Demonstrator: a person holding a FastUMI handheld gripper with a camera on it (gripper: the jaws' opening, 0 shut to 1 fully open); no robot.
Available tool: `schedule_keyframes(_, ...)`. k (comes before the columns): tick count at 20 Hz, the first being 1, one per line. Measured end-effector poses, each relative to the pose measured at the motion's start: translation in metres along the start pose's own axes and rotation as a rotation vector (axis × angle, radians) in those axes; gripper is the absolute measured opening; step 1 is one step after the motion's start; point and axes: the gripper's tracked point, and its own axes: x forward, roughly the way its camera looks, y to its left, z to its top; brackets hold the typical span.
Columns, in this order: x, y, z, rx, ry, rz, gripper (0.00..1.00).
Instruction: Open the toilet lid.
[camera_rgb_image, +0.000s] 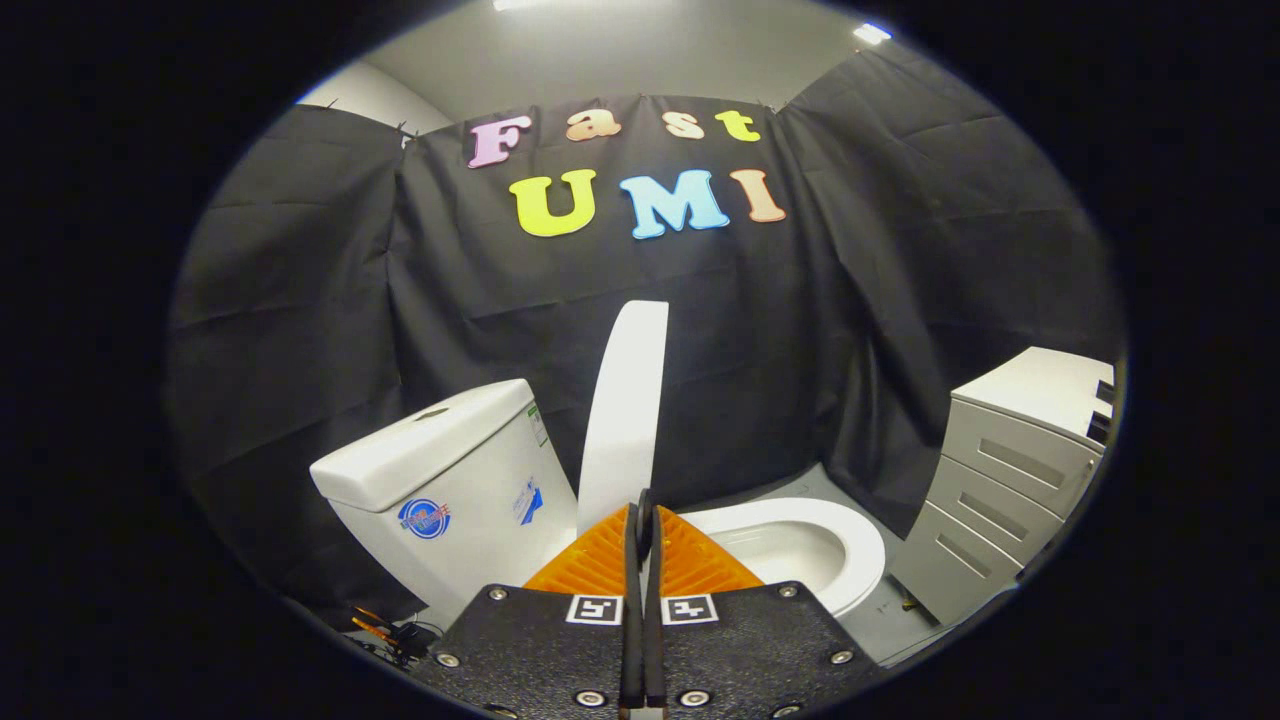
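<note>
The white toilet lid (625, 400) stands raised, close to upright, and I see it edge-on. It rises between the cistern (450, 470) on its left and the open seat and bowl (810, 545) on its right. My gripper (643, 508) is shut, its two fingers pressed flat together with nothing between them. The fingertips sit just in front of the lid's lower part, and I cannot tell whether they touch it. The lid's hinge is hidden behind the fingers.
A grey drawer cabinet (1010, 470) stands to the right of the bowl, with a strip of grey floor (895, 610) between them. Some cables and small tools (385, 630) lie on the floor at the foot of the cistern. Black cloth walls close in behind.
</note>
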Motion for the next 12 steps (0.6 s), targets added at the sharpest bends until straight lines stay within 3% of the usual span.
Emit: schedule_keyframes(12, 0.003, 0.063, 0.001, -0.077, -0.024, 0.121, 0.0)
